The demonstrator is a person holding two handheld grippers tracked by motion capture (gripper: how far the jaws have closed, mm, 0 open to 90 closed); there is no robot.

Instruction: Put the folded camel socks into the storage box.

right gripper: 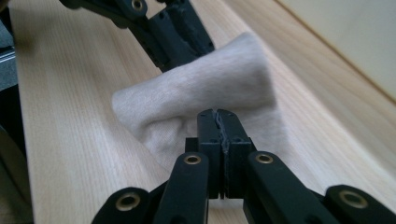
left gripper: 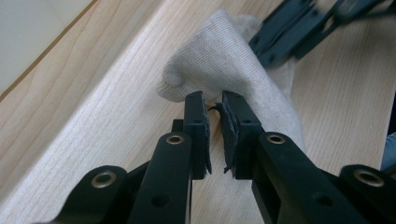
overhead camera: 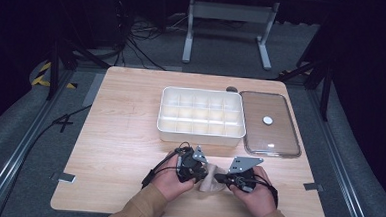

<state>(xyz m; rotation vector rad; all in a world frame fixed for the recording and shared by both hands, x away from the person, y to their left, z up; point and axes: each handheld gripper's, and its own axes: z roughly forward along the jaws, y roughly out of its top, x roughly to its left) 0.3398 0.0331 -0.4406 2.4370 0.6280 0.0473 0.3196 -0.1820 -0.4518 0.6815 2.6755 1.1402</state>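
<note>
— Two grippers, then. What's the left one doing?

— The left gripper (overhead camera: 194, 169) sits near the front edge of the table (overhead camera: 119, 134). In the left gripper view its jaws stand a narrow gap apart, right against the beige cloth (left gripper: 224, 70), and nothing is pinched between the pads. So it has let go or barely touches.

— And the cloth itself?

— It's a small bunched piece of knit fabric lying on the wood between both tools, seen in the high view as a pale lump (overhead camera: 211, 182).

— The right one?

— The right gripper (overhead camera: 227, 179) comes at the cloth from the other side. In the right gripper view (right gripper: 218, 116) its jaws are pressed together with a fold of the cloth's edge nipped between the pads.

— Anything in the way?

— Not close by. Beyond the hands stands a white divided tray (overhead camera: 167, 122), its compartments open to the top. Just right of it lies a clear lid (overhead camera: 279, 138) with a small white knob (overhead camera: 268, 120), flat on the table.

— The surface and the room?

— Light wood grain tabletop. Around it grey carpet (overhead camera: 25, 115), black cables (overhead camera: 139, 40) on the floor at the back left, and a grey stand (overhead camera: 231, 13) behind the table.
</note>
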